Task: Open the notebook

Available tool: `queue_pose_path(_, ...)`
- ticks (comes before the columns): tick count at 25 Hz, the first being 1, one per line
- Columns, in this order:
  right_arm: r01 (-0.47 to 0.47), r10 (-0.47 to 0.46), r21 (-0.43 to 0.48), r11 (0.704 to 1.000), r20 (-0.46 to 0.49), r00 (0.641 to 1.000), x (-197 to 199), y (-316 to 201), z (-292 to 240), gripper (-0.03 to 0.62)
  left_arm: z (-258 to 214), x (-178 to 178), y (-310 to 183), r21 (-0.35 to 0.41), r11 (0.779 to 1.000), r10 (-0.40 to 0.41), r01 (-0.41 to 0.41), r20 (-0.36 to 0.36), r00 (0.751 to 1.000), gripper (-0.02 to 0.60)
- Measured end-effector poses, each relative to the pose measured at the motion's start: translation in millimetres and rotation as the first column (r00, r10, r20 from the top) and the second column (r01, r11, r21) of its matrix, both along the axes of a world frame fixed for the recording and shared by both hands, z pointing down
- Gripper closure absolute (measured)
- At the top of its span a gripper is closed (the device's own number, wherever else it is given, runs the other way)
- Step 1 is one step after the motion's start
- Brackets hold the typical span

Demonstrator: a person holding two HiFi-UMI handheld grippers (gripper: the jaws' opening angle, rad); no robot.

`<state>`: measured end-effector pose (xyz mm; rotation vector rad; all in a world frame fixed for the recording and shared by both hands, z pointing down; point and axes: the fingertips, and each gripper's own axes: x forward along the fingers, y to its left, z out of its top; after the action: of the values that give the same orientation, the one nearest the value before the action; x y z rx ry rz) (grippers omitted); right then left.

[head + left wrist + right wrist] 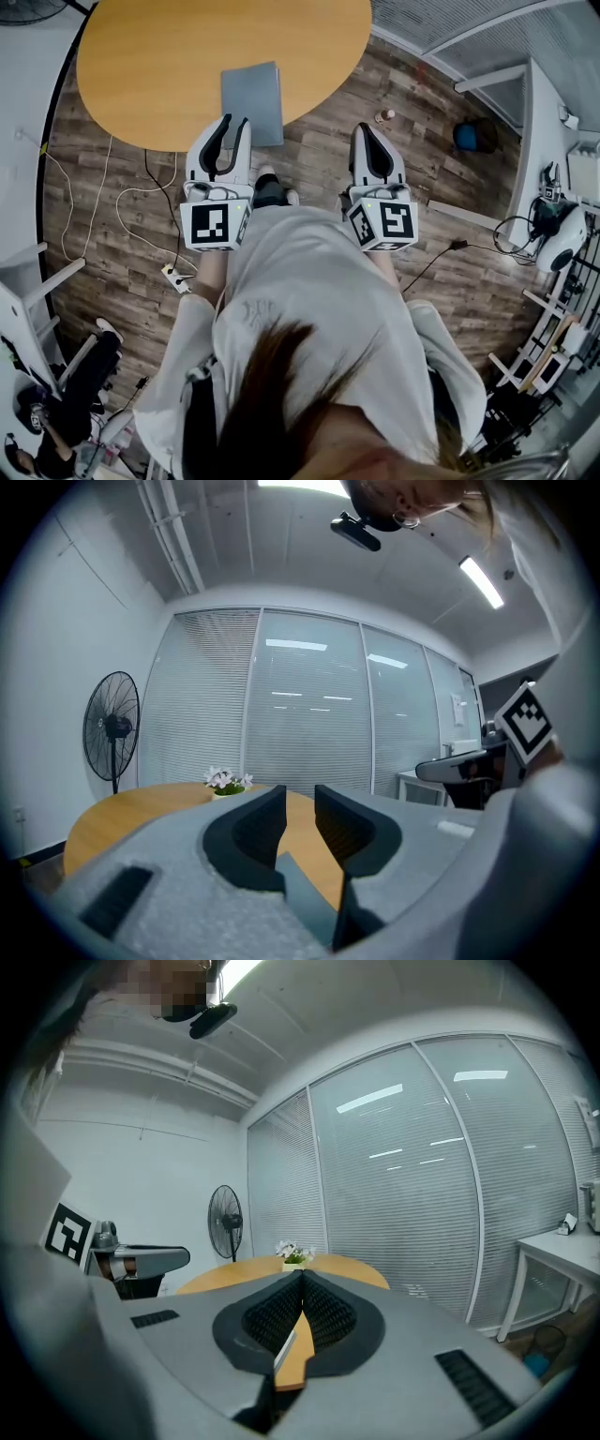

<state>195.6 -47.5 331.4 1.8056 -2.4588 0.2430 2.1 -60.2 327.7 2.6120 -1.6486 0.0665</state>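
So the closed grey notebook (251, 98) lies flat at the near edge of the round wooden table (141, 56), overhanging it a bit, left gripper (235, 123) right by its near corner with jaws apart and nothing in them, right gripper (368, 128) off to the side, jaws pinched together, empty.

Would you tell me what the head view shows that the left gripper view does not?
Only the head view shows the wooden floor, the power strip lying on it, and the notebook in full, closed, at the near edge of the table. Only the left gripper view shows the standing fan, the potted flowers and the blinds. Both show the table, part of the notebook, and the left gripper, jaws apart and gripping nothing.
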Motion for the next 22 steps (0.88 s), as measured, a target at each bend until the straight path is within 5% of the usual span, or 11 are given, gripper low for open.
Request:
queue_pose_path(9, -0.029, 0.029, 0.003, 1.0, 0.003, 1.0, -23, -54, -7, 0.592, -4, -14, -59, 0.0, 0.998, 0.055, -0.055, 0.0, 0.998, 0.476)
queue_pose_path(22, -0.044, 0.044, -0.034, 0.998, -0.001, 0.999, -43, -74, 8, 0.592, 12, -27, -72, -0.039, 0.996, 0.084, -0.084, -0.01, 0.996, 0.476)
